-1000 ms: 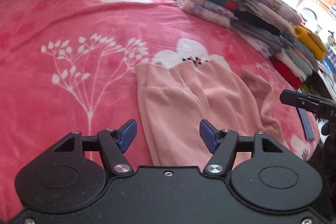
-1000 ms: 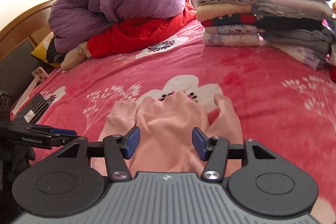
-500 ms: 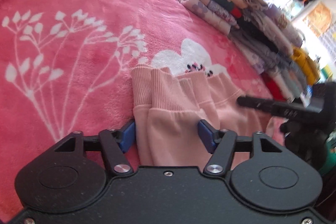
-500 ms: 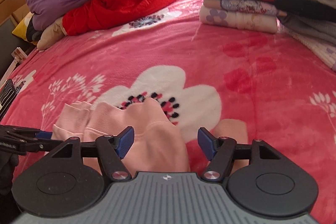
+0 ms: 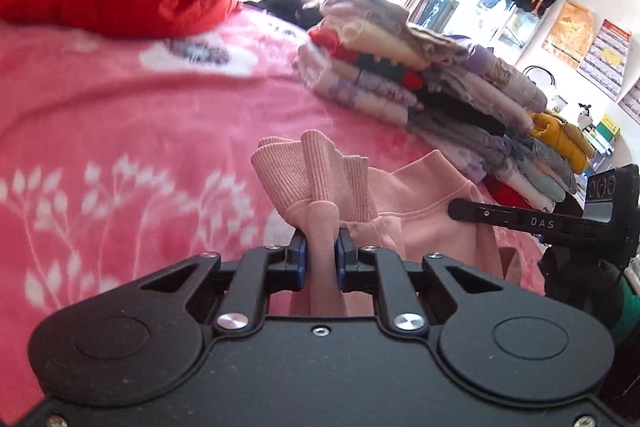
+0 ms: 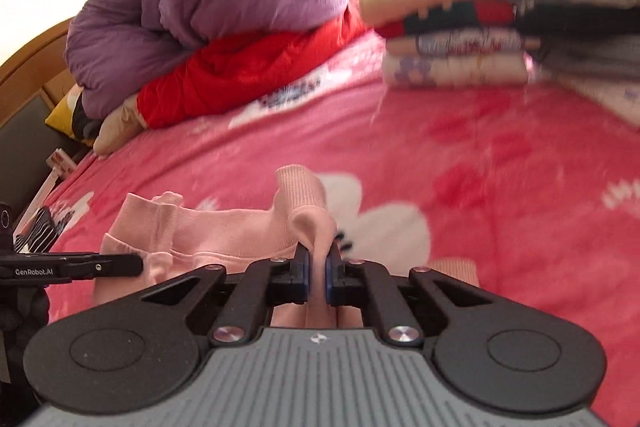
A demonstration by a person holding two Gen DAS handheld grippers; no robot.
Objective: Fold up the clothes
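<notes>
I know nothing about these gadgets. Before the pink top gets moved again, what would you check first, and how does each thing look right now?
1. Left gripper shut on the pink top: ok, fabric is pinched between the blue pads.
2. Right gripper shut on the pink top: ok, a fold is clamped.
3. Ribbed cuffs and hem caught evenly on both sides: cannot tell, cloth is bunched at each grip.
4. Pink blanket ahead free of other clothes: ok.
5. Folded stack out of the way: ok, it sits apart, farther back.
6. Part of the top below the grippers hanging smooth: cannot tell, hidden.
</notes>
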